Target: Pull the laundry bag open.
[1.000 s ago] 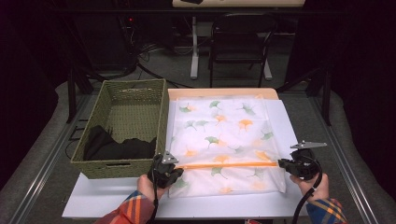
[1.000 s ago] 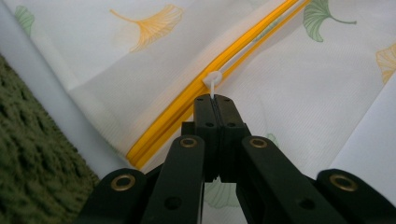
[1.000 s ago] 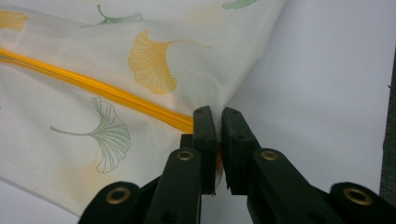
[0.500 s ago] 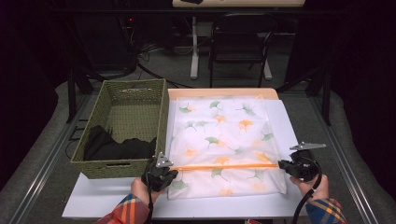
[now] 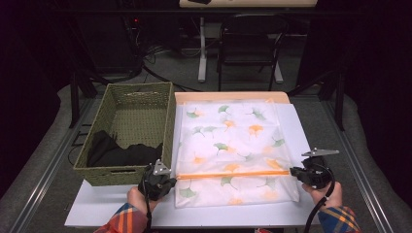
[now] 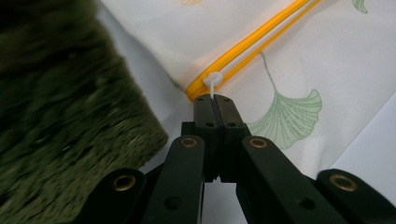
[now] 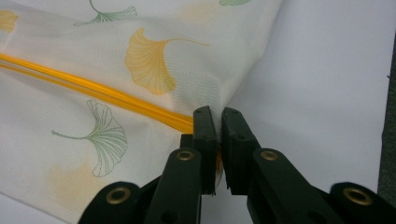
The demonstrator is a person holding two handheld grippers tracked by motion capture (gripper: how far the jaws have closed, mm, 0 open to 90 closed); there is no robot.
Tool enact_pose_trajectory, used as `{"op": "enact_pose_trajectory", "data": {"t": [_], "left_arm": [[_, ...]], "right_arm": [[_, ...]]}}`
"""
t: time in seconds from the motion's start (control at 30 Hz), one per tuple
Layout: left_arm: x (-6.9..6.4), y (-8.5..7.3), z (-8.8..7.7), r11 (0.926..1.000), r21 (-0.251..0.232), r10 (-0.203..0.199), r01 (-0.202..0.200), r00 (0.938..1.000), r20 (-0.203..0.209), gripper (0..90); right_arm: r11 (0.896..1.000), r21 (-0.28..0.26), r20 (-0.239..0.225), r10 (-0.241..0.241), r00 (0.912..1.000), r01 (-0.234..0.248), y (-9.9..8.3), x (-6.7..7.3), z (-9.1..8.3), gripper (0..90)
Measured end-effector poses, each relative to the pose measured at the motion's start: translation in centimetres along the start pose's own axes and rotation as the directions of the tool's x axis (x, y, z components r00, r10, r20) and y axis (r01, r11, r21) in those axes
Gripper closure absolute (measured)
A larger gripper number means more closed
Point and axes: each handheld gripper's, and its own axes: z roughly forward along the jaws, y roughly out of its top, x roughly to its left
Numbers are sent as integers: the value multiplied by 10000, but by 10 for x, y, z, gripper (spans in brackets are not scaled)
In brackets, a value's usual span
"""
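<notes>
Flat on the white board [image 5: 97, 213], just beside the basket [image 5: 128, 128], lay the mesh bag [image 5: 233, 145], printed with ginkgo leaves and crossed near its front edge by an orange zipper [image 5: 233, 173]. At the zipper's left end, the white pull [image 6: 213, 81] was pinched between the closed jaws of the left gripper [image 6: 215, 99], whose pads met with only the thin tab between them. At the opposite end, the right gripper [image 7: 218, 114] was closed on the bag's corner, fabric and the zipper's end being clamped between nearly touching jaws.

The bag was judged to be very light, thin and limp, so that no shape of its own could be expected once lifted; the mesh would sag, fold and slide easily over the smooth board. For that reason a hold at both ends of the zipper was thought sensible: the stiffest line of the bag was kept taut between the two grips, and the slider could be drawn against that tension. The pull was small and smooth-looking, and slipping out of the jaws was considered the main risk if it were tugged at an angle. Fine mesh could be snagged or stretched by hard pinching, so a firm but modest grip at seam and corner was preferred. Dark cloth [image 5: 116, 153] lay in the basket, apart from the bag
</notes>
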Motion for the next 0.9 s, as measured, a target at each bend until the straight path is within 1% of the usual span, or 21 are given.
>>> {"op": "enact_pose_trajectory", "data": {"t": [0.07,0.1,0.13,0.2,0.33,0.37,0.43,0.5,0.53,0.6,0.67,0.77,0.9], "left_arm": [[3,-1,-3,10000,-91,-23,22,10000,-61,900],[4,-2,-6,10000,-50,8,-8,10000,-38,900],[5,-2,-6,10000,-67,-41,40,10000,-67,900],[5,-4,-6,10000,-37,-48,48,10000,-68,900],[6,-6,-6,10000,35,21,-21,10000,-80,900],[5,-6,-6,10000,59,39,-38,9999,-95,900],[3,-6,-5,9997,125,211,-208,9996,-189,900],[3,-6,-4,9995,214,246,-242,9995,-182,900],[3,-6,-4,9993,235,281,-274,9992,-289,900],[3,-6,-4,9997,190,164,-159,9995,-264,900],[3,-6,-5,9997,187,132,-126,9995,-289,900],[2,-6,-1,9992,387,143,-135,9997,-214,900],[1,-6,0,9987,514,67,-57,9998,-188,900]], "right_arm": [[10000,-36,-8,-69,10000,69,0,0,0,856],[10000,-34,-2,-83,10000,83,0,0,0,856],[10000,-11,-16,-11,10000,11,-1,0,0,856],[10000,-5,-24,-54,10000,54,-1,0,0,856],[10000,-45,-13,-50,10000,50,-1,1,2,856],[10000,43,-5,-19,10000,20,-2,1,2,856],[9999,79,40,-89,10000,88,-2,2,2,857],[9999,-33,85,-100,9999,101,-2,3,1,857],[9999,-34,68,-129,9999,129,-2,3,0,857],[9999,-9,49,-149,9999,149,-2,4,0,856],[9998,55,-28,-186,9998,186,-3,5,2,856],[9994,221,-128,-261,9996,264,-3,6,4,855],[9994,229,-232,-238,9994,243,-3,6,5,853]]}}
